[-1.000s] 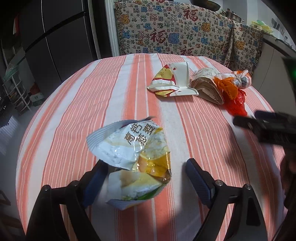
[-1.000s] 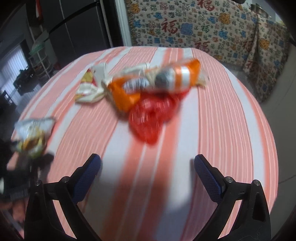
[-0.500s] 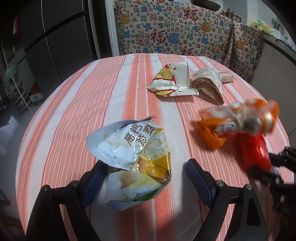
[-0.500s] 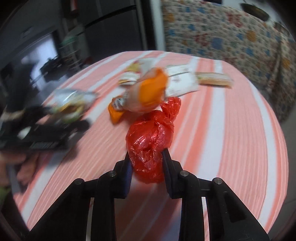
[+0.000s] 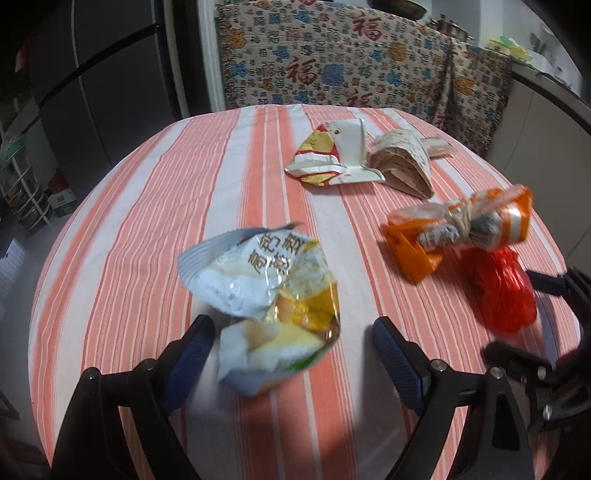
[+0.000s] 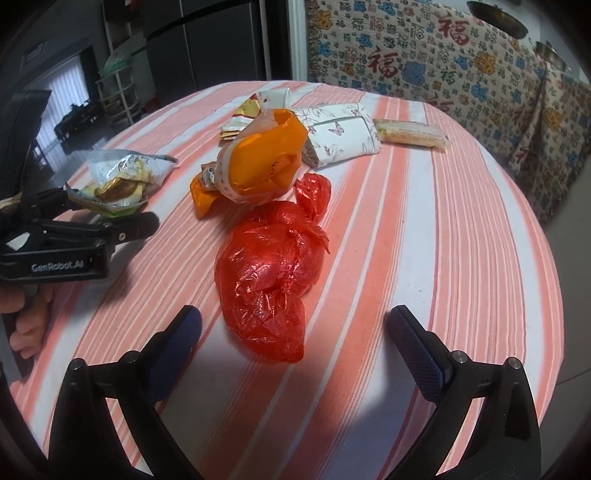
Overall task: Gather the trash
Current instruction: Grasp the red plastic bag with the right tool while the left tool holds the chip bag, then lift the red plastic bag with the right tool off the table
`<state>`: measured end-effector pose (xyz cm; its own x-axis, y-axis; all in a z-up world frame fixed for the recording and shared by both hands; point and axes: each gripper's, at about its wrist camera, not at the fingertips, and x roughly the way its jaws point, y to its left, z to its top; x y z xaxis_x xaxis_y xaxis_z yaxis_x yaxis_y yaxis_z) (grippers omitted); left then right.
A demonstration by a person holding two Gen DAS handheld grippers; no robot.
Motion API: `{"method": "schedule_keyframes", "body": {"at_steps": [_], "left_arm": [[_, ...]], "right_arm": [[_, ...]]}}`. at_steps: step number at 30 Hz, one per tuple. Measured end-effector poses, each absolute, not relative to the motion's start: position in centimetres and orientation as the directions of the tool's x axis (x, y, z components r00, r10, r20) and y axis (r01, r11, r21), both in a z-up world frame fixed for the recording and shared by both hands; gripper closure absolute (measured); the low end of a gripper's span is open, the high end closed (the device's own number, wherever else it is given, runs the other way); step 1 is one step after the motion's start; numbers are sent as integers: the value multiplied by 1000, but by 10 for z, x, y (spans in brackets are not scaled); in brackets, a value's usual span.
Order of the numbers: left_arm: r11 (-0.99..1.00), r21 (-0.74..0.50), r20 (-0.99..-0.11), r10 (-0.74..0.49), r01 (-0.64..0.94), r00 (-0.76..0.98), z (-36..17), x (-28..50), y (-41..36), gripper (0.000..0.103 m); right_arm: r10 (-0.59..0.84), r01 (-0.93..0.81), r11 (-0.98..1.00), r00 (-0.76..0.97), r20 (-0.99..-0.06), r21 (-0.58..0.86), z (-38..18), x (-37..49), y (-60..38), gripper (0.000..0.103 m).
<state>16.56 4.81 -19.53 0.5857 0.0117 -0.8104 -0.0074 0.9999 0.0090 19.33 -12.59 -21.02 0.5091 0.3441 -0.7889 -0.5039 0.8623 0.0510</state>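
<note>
Your right hand-held gripper (image 6: pixel 293 345) has just spread its jaws wide; the crumpled red plastic bag (image 6: pixel 271 275) lies free between them on the orange-and-white striped tabletop (image 6: pixel 461 240), touching the orange wrapper bundle (image 6: pixel 258 164); your left hand-held gripper (image 5: pixel 291 341) stands apart around the torn white-and-yellow foil snack bag (image 5: pixel 266 295), not pinching it

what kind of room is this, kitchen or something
Probably a home kitchen or dining corner. A round table in a striped tablecloth stands near a tall dark fridge, and pots sit on a counter behind a patterned fabric cover.
</note>
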Motion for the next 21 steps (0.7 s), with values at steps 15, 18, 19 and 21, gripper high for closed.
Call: {"method": "schedule_keyframes", "body": {"at_steps": [15, 18, 19, 21], "left_arm": [[998, -28, -815, -53, 51, 576, -183, 157, 55, 14], [999, -14, -821, -33, 39, 570, -184, 170, 53, 14], [999, -12, -821, -33, 40, 569, -184, 172, 53, 16], [998, -16, -811, -51, 65, 583, -182, 169, 52, 42]], "right_arm": [[440, -484, 856, 501, -745, 179, -187, 198, -134, 12], [442, -495, 850, 482, -757, 181, -185, 209, -121, 31], [435, -495, 850, 469, -768, 179, -188, 212, -119, 51], [427, -487, 855, 465, -775, 178, -187, 211, -120, 59]]}}
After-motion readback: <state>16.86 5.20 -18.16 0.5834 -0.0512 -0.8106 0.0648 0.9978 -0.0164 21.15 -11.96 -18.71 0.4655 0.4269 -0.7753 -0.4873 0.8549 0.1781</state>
